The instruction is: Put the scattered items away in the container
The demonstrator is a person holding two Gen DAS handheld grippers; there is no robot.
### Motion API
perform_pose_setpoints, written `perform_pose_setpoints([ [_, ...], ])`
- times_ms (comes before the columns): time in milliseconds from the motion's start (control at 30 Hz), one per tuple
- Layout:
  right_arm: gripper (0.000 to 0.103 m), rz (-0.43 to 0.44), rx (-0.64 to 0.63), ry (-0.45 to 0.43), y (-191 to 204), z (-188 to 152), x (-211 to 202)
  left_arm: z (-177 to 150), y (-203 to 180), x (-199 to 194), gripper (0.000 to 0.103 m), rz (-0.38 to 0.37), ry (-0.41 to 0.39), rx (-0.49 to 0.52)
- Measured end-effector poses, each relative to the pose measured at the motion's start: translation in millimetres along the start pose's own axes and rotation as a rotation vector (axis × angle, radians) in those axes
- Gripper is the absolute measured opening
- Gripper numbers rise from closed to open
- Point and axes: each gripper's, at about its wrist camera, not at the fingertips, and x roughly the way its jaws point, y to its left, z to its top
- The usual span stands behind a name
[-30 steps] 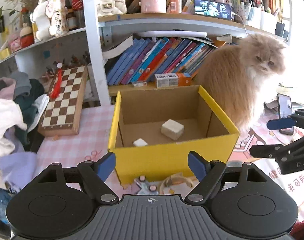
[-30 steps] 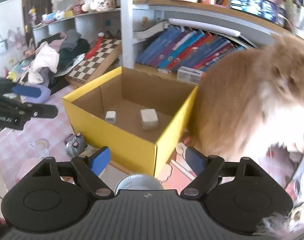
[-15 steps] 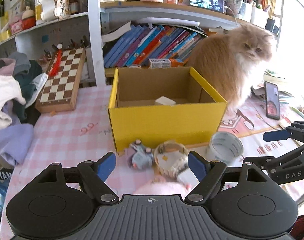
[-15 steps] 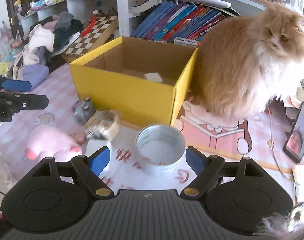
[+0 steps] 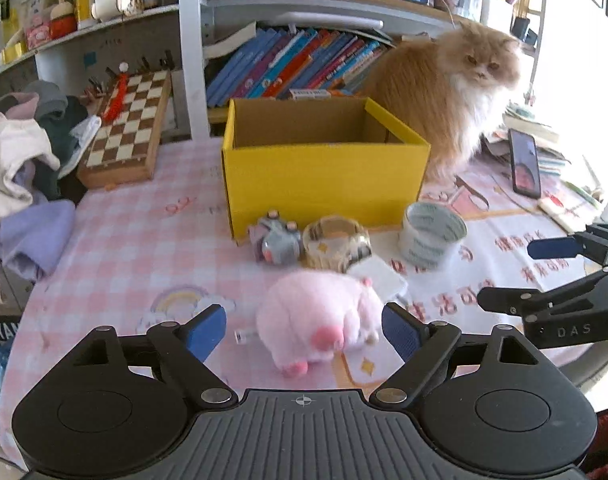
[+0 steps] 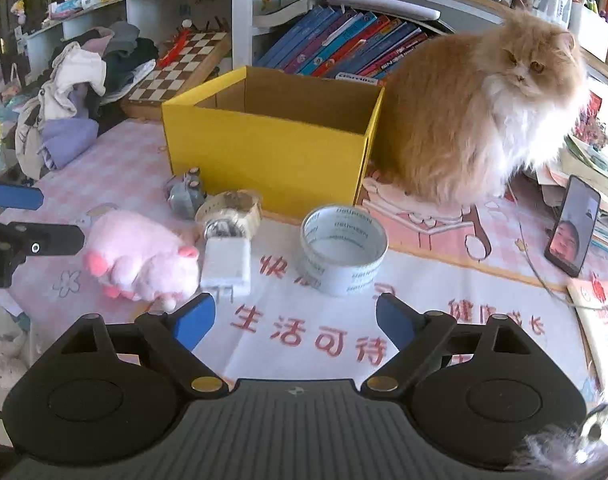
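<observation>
1. Left gripper (image 5: 304, 330) jaws opening wide, nothing gripped, fluffy pink plush pig (image 5: 318, 320) sitting right between the blue pads, probably lined up for the grab.
2. Right gripper (image 6: 295, 322) also opening, empty, aimed at the white tape roll (image 6: 344, 254) just ahead.
3. Open yellow cardboard box (image 5: 324, 176) waiting behind the clutter: grey toy mouse (image 5: 276, 242), patterned tape ring (image 5: 338, 242), white charger block (image 6: 226, 262).
4. Fluffy orange cat (image 6: 476, 120) parked beside the box, likely just supervising.

Bright daylight glares in from the right edge, nearby objects look slightly motion-blurred, and fisheye distortion bends the margins.
</observation>
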Motion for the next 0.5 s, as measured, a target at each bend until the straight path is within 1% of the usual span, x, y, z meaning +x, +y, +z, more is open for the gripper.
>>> perform_pose_setpoints([
  [233,0.091,-0.032,-0.013,0.015,17,-15,0,-21,-4,3,0.087,-0.024,0.042,0.029],
  [333,0.091,-0.040,-0.028,0.033,23,-21,2,-29,-9,6,0.087,-0.035,0.062,0.058],
  [500,0.091,-0.039,-0.038,0.055,31,-29,3,-37,-15,8,0.087,-0.037,0.071,0.105],
])
